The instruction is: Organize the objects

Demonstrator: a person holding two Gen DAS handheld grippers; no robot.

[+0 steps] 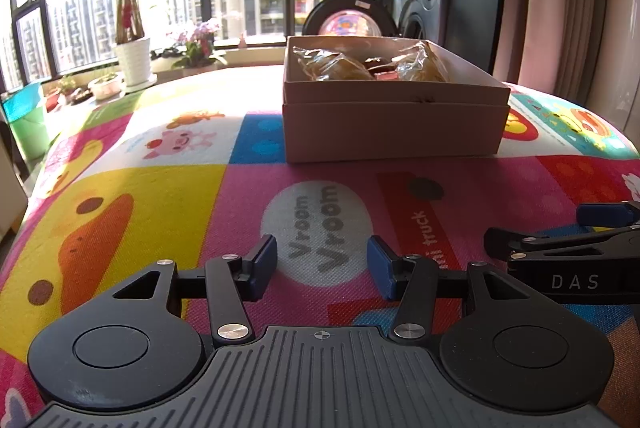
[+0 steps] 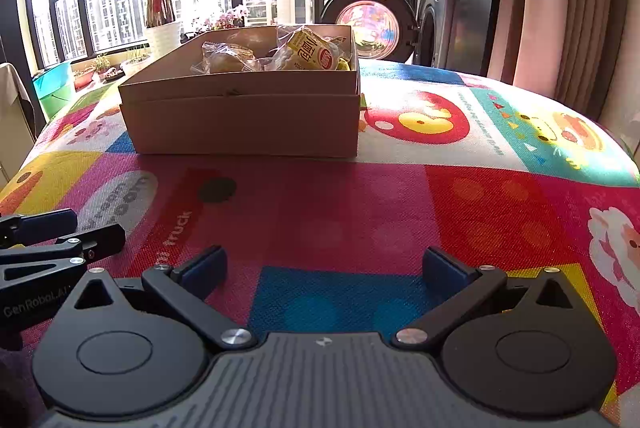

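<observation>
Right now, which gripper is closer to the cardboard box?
Hard to call; roughly level. The left gripper sits in front of the cardboard box, nearly centred on it. The right gripper is also short of it, offset toward its right end. Both open, holding nothing.

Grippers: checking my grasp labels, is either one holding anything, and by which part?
Nothing is held: left gripper and right gripper are both open over the mat.

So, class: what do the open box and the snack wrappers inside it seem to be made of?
Open box: likely matte tan cardboard, with flat, dull walls and crisp folded edges. Snack wrappers: probably thin glossy plastic film, crinkled, partly see-through and catching glints of light.
</observation>
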